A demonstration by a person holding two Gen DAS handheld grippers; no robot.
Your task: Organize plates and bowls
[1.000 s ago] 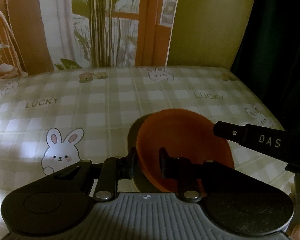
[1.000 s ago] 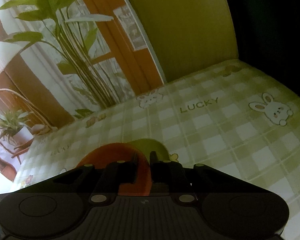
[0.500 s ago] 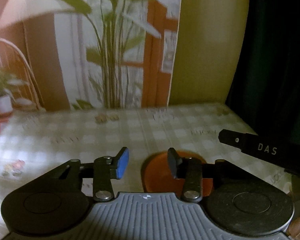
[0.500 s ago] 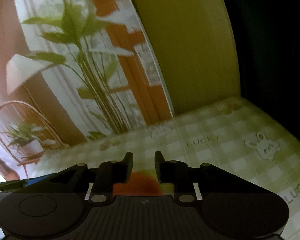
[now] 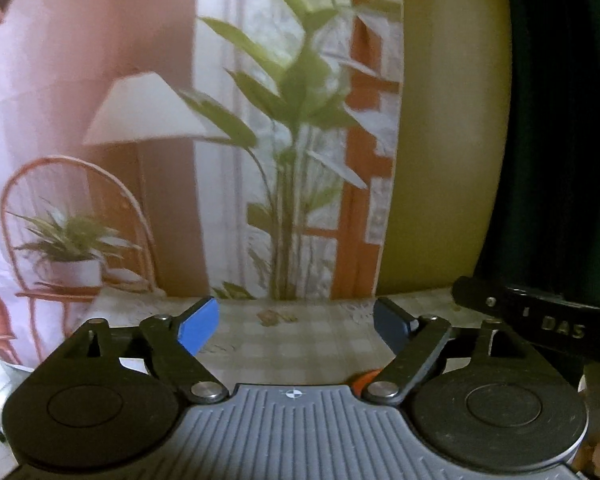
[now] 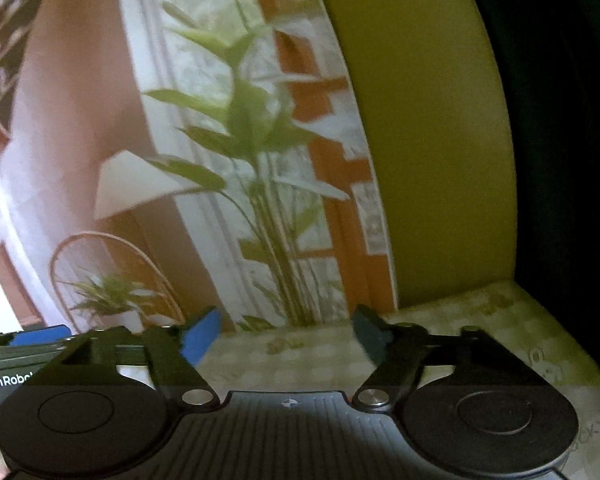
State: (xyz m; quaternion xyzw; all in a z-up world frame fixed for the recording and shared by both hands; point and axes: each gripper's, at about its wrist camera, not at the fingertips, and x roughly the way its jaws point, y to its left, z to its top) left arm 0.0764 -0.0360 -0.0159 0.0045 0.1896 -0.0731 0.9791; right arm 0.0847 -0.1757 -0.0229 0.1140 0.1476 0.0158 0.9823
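Item: orange bowl (image 5: 367, 378), a sliver showing at the tabletop (image 5: 292, 340) near edge under my left tool (image 5: 296, 326); both it and my right tool (image 6: 286, 338) have just spread wide and empty, so I judge it released, placement done

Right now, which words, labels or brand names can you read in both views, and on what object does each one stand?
"DAS": white letters on the black right tongs, seen in the left view.
"GenRobo", cut off: on the left tongs, at the right view's edge.
On the checked tablecloth, the print at the right edge is too blurred to read.
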